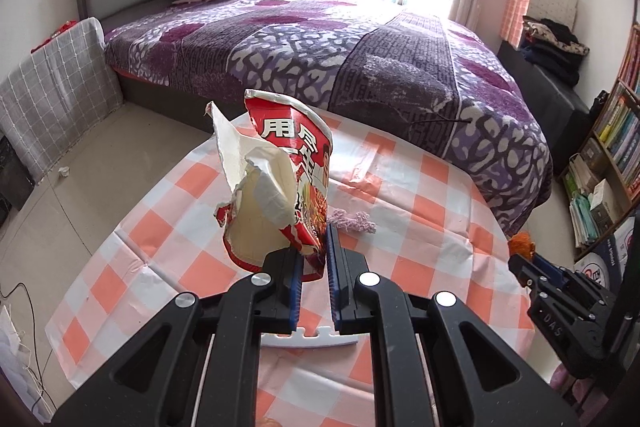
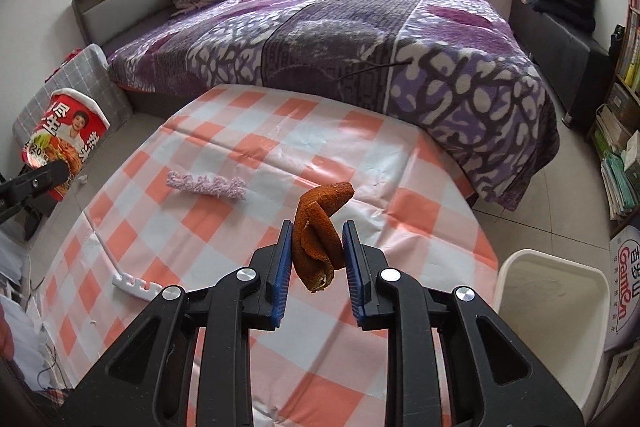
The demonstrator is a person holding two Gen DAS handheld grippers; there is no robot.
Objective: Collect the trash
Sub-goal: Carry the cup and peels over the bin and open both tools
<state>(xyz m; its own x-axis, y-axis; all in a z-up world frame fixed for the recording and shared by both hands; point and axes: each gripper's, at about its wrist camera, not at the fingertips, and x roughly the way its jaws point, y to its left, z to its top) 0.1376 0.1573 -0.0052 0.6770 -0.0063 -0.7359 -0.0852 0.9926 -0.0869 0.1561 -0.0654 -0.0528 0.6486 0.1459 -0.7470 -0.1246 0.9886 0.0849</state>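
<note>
- In the left wrist view we see the left gripper (image 1: 314, 251) with its blue-padded jaws clenched on the lower wall of a torn red-and-white paper instant-noodle cup (image 1: 276, 179), which is held up off the table, its ripped side and pale inside turned toward the camera.
- The right wrist view shows the same cup from its printed side, at the far left edge over the floor; the tear is not visible from there.
- In the right wrist view the right gripper (image 2: 318, 259) has its jaws pinched on a curled, dried orange-brown peel (image 2: 320, 227), held clear above the orange-and-white checked tablecloth (image 2: 224, 131).
- From the left wrist view we catch only the orange tip of that peel at the right edge, above the other gripper's black body.
- A fuzzy lilac strip of knitted trim (image 2: 206, 185) lies flat on the cloth; the right view shows its whole length, while the left view shows just an end beside the cup.
- A white plastic comb-like piece (image 2: 134, 283) lies on the cloth near the table's left edge; in the left view it sits just below the finger pads.
- Only the right view shows a white plastic bin (image 2: 554, 303) standing on the floor beside the table's right edge.
- Both views show the bed with the purple patterned blanket (image 1: 360, 47) behind the table.
</note>
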